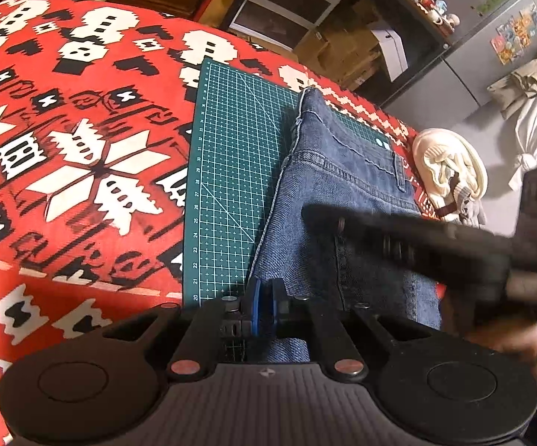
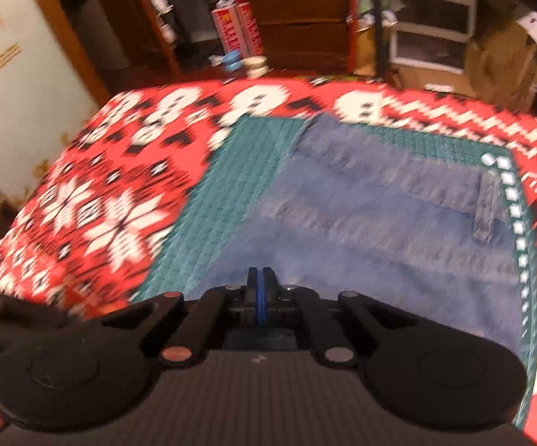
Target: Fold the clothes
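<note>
A pair of blue jeans lies on a green cutting mat, waistband and belt loop toward the right. My left gripper sits at the jeans' near left edge, its blue pads closed on a thin fold of denim. The right gripper hovers low over the near part of the jeans, pads pressed together with nothing visible between them. From the left wrist, the right gripper shows as a blurred black shape crossing the denim. The right wrist view is motion-blurred.
A red, white and black patterned cloth covers the table around the mat. A cream cushion-like object lies just off the right edge. Shelves, drawers and boxes stand beyond the far edge, and a grey fridge stands at the back right.
</note>
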A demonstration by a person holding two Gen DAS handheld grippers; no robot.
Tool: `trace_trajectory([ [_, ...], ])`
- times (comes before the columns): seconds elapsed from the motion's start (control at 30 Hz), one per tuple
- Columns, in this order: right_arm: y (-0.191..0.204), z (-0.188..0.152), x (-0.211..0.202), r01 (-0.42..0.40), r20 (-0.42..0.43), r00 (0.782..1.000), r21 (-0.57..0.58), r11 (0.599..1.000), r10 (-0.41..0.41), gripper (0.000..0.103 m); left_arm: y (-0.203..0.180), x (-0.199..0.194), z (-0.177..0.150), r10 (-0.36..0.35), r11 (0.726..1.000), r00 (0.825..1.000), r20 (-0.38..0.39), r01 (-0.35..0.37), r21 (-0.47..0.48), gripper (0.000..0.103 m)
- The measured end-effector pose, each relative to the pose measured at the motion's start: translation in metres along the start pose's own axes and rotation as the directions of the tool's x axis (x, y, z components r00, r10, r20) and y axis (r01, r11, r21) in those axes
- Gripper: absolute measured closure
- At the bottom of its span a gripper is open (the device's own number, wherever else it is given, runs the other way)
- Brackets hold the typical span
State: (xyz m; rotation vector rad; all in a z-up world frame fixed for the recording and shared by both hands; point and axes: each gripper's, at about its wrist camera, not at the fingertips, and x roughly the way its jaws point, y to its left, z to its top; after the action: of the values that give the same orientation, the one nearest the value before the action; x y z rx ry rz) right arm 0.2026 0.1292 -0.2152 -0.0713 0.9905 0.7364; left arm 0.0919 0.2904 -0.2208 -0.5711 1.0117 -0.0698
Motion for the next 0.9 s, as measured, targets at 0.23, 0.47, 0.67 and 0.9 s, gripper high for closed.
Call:
trace_trajectory([
  [0.23, 0.008, -0.013, -0.005, -0.056, -0.028, 0.998, 0.023, 0.998, 0.057, 0.103, 0.005, -0.006, -0.004, -0.016, 0.999, 1.000, 0.005, 0.016, -0.029, 0.097],
  [0.47, 0.043, -0.044, -0.021, -0.137, -0.107, 0.985, -0.025, 0.990, 0.134, 0.101, 0.007, -0.017, -0.019, 0.002, 1.000, 1.000, -0.018, -0.002, -0.008, 0.097],
  [0.67, 0.051, -0.058, -0.030, -0.161, -0.134, 0.979, -0.035, 0.986, 0.155, 0.101, 0.012, -0.028, -0.039, -0.005, 1.000, 1.000, -0.026, 0.004, -0.024, 0.097],
  [0.9, 0.049, -0.069, -0.040, -0.149, -0.114, 0.983, -0.048, 0.988, 0.143, 0.101, 0.008, -0.040, -0.051, 0.011, 1.000, 1.000, -0.018, -0.011, -0.003, 0.098],
])
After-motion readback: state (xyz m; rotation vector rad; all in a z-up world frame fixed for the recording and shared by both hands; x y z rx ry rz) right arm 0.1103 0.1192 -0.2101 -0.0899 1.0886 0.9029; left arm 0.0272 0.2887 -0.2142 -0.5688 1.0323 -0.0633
